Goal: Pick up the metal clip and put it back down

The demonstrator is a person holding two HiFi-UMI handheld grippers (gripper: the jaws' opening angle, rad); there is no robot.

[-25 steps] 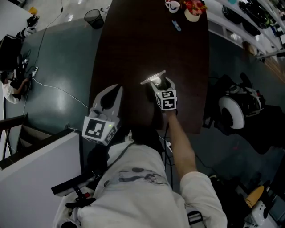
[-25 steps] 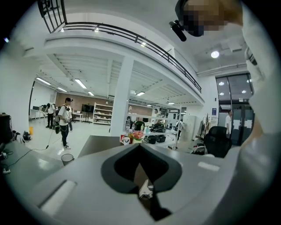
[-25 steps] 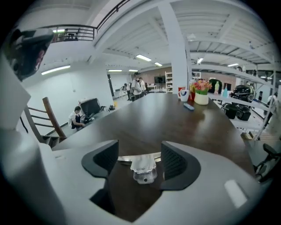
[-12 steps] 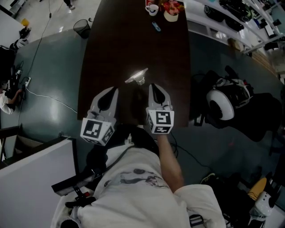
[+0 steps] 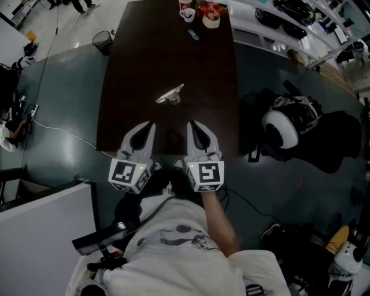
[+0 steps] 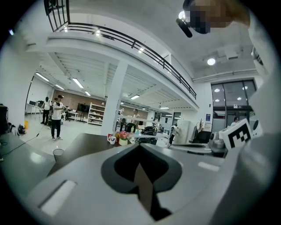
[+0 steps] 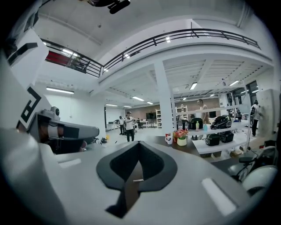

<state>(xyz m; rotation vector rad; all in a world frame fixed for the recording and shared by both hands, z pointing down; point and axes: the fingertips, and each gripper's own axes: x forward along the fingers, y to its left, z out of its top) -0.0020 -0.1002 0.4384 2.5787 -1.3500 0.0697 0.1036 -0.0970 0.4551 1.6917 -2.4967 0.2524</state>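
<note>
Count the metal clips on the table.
1. The metal clip lies near the middle of the dark table, apart from the mug at its far end. None seems hidden.

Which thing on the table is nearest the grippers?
The shiny metal clip, lying alone in the middle; the mug and flowers sit at the far end.

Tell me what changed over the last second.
The right gripper drew back from the metal clip toward the person and shut its jaws, empty. The clip stays lying on the table. The left gripper kept its place, shut.
</note>
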